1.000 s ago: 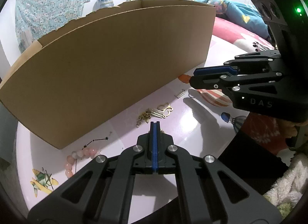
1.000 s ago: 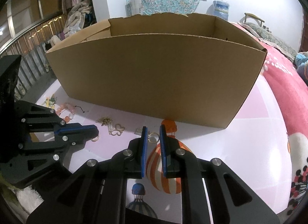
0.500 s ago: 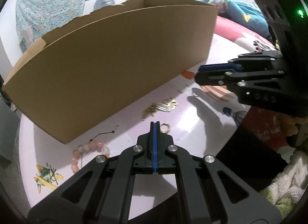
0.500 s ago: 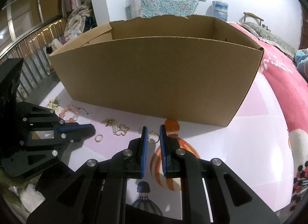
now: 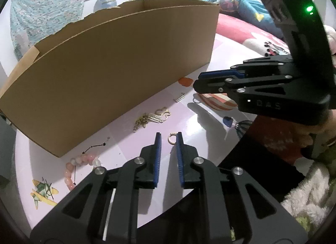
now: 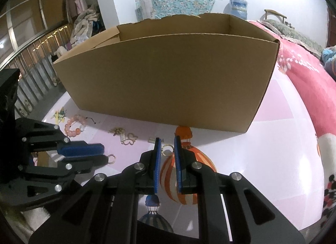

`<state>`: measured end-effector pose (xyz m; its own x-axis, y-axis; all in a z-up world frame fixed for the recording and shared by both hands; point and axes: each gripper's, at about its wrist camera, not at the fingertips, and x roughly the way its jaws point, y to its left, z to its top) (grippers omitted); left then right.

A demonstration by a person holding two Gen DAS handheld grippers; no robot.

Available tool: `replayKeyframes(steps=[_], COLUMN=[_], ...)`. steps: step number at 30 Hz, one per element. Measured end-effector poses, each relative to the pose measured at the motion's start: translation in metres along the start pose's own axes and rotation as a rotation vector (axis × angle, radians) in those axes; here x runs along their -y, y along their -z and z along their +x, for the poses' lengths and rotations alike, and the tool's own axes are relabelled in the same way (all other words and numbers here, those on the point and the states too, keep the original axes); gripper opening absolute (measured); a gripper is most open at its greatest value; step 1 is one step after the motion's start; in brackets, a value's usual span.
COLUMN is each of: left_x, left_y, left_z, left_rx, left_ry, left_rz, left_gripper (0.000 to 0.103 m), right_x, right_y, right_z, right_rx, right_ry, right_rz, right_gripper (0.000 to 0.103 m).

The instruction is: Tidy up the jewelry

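Jewelry pieces are scattered on the glossy pink-and-white table: two small gold rings, one pink bead bracelet, one tangled gold chain with a butterfly charm and one small silver clasp. At lower centre of the left wrist view, one gold ring is framed by the parted tips of the left gripper, untouched. The second gold ring is seen between the narrowly parted pads of the right gripper. One large brown cardboard box fills mid-frame; its floor is hidden.
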<state>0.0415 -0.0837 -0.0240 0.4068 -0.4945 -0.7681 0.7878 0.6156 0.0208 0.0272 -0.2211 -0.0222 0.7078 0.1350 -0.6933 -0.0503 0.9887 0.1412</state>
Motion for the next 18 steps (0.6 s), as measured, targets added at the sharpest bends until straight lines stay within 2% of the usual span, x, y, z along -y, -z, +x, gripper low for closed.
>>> replayKeyframes(steps=[5, 13, 18], left_x=[0.002, 0.017, 0.015], left_y=[0.002, -0.001, -0.008], left_z=[-0.002, 0.009, 0.013], left_rx=[-0.011, -0.023, -0.024], left_ry=[0.016, 0.042, 0.083], left_rz=[0.059, 0.228, 0.26], left_gripper=[0.014, 0.014, 0.014], right_x=[0.001, 0.003, 0.004], right_y=[0.0, 0.001, 0.002], right_z=[0.001, 0.001, 0.003], right_rx=[0.002, 0.004, 0.002], right_ry=[-0.01, -0.016, -0.018], right_rz=[0.011, 0.015, 0.023], right_gripper=[0.013, 0.013, 0.013])
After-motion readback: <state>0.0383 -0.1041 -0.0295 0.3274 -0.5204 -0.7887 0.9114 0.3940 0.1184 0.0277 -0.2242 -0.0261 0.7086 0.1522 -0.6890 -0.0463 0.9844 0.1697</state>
